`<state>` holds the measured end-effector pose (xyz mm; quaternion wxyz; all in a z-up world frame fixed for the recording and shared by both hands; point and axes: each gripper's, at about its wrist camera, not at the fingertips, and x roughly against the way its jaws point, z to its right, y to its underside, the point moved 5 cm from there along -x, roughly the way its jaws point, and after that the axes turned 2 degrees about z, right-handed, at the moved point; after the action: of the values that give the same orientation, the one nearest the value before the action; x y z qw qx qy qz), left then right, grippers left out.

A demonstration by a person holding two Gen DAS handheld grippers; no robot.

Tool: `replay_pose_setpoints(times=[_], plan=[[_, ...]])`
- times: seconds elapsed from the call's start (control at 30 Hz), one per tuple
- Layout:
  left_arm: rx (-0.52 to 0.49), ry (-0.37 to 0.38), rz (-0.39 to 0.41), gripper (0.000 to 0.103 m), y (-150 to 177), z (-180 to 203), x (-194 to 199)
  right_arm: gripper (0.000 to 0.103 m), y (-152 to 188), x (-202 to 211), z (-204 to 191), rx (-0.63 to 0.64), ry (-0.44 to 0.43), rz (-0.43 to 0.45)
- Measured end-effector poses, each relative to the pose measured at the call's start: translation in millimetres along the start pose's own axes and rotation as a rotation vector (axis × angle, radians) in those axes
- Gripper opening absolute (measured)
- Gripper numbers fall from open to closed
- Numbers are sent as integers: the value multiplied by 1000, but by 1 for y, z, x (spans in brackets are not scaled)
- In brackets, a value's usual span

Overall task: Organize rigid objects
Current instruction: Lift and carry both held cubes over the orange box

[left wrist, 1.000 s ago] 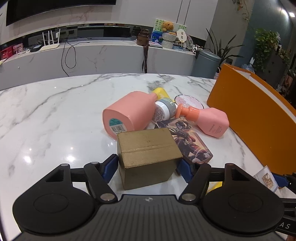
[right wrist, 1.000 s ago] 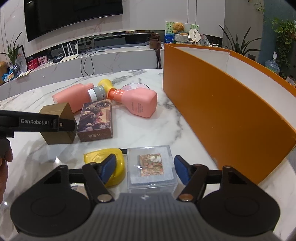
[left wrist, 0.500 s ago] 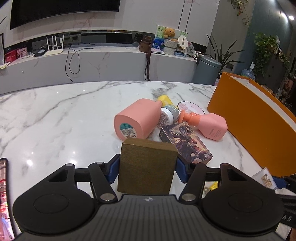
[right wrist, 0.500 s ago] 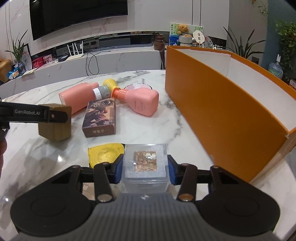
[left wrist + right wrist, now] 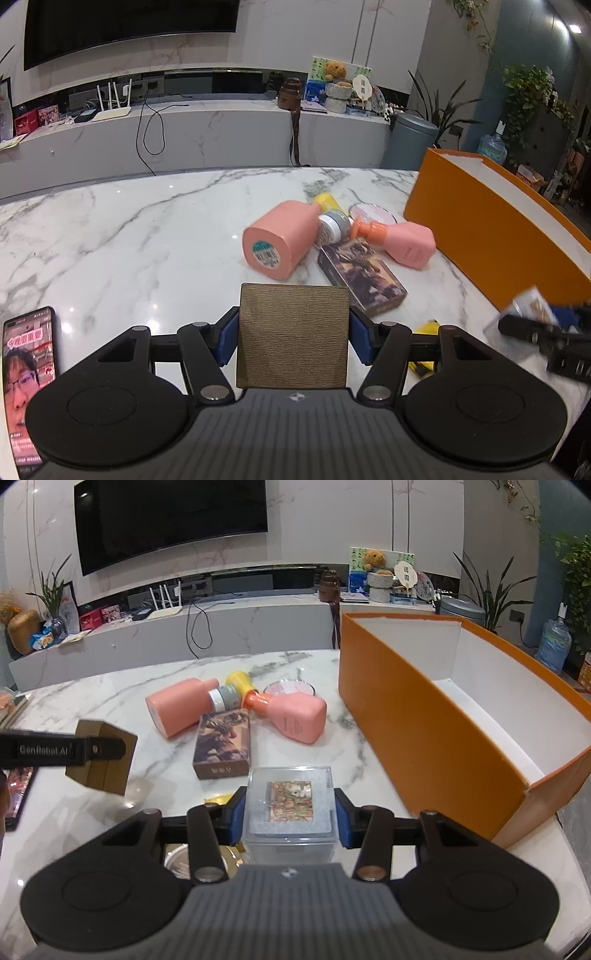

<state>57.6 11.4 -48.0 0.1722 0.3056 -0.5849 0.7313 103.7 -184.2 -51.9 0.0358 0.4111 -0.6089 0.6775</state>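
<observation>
My left gripper (image 5: 293, 334) is shut on a gold-brown cardboard box (image 5: 293, 332), lifted off the marble table (image 5: 129, 236); the same box (image 5: 107, 760) shows at the left of the right wrist view. My right gripper (image 5: 290, 812) is shut on a clear plastic case (image 5: 290, 805) with a picture card inside, also raised; it appears blurred (image 5: 532, 306) at the right of the left wrist view. A large open orange box (image 5: 443, 716) with a white inside stands to the right.
Two pink bottles (image 5: 181, 705) (image 5: 295, 716), a small grey jar (image 5: 223, 698), a yellow-capped item (image 5: 240, 681), a round pink compact (image 5: 290, 687) and a dark picture box (image 5: 223, 744) lie mid-table. A yellow object (image 5: 424, 347) lies below the grippers. A phone (image 5: 26, 373) rests at the left.
Both grippers closed on their objects and lifted them off the table: the left on the gold box, the right on the clear case. The views rose and the orange box's inside came into sight.
</observation>
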Motion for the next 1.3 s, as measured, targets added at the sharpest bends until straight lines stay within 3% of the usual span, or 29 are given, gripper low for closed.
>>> replay_pose_setpoints(times=[0.23,0.6,1.03,1.3], plan=[[17,52,-37,69,8,29,9,47,-24,17,17,4,-50,-8],[-52,143,37,69,-43,101,28,47,-78,35,72,18,-50,26],[-92,272,50,69,-84,193,4,47,-106,26,153,14,-18,-32],[-140,314,33,69,-95,243,-22,47,-107,9,202,-73,8,-54]])
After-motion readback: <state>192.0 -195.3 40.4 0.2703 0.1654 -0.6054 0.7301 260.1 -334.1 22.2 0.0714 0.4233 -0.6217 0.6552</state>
